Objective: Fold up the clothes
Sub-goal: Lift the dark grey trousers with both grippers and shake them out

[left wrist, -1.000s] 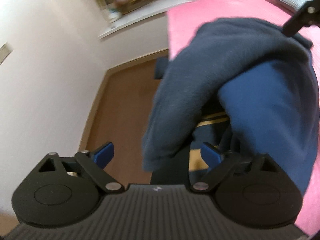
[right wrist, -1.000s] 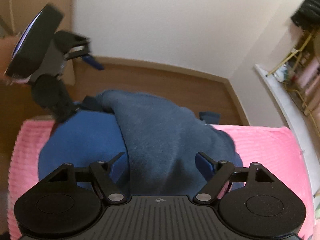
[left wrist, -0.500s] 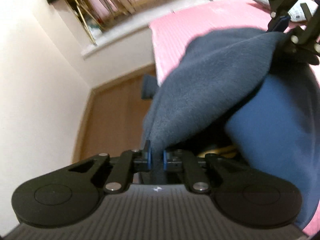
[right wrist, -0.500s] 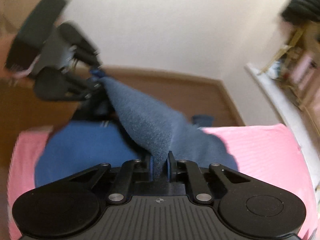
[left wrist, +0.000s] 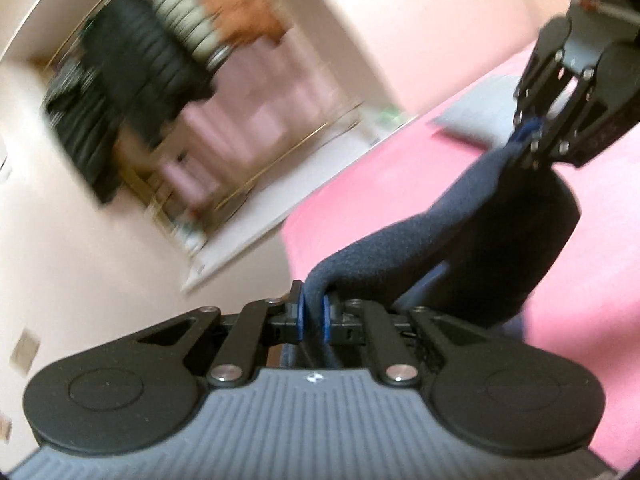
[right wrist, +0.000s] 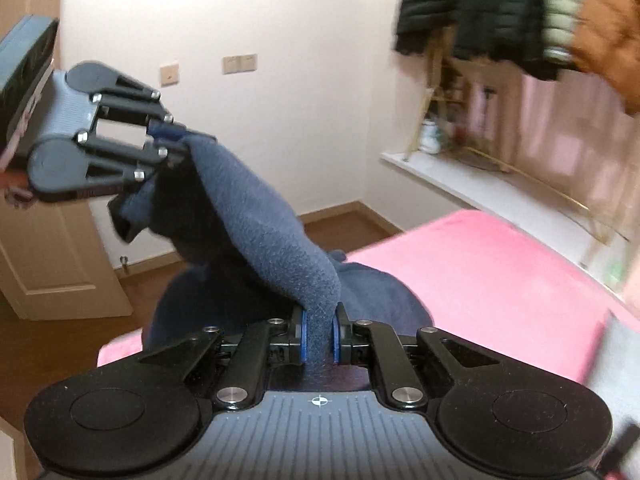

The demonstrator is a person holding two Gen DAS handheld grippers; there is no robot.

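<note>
A dark navy fleece garment (left wrist: 460,240) hangs in the air between my two grippers above the pink bed (left wrist: 400,184). My left gripper (left wrist: 314,314) is shut on one edge of it. My right gripper (right wrist: 319,334) is shut on another edge of the garment (right wrist: 264,232). Each gripper shows in the other's view: the right one (left wrist: 532,140) at the upper right, the left one (right wrist: 170,140) at the upper left, both pinching the cloth. The lower part of the garment still rests on the bed (right wrist: 480,272).
A grey pillow (left wrist: 472,128) lies at the far side of the bed. A clothes rack with hanging jackets (right wrist: 520,20) stands by the pink curtain. A window ledge (right wrist: 460,184) runs along the wall. A wooden floor (right wrist: 152,272) and a door (right wrist: 48,248) are past the bed's end.
Both grippers were open beside the garment, then closed on its edges. They have since lifted it up off the bed, and both views have tilted upward toward the walls.
</note>
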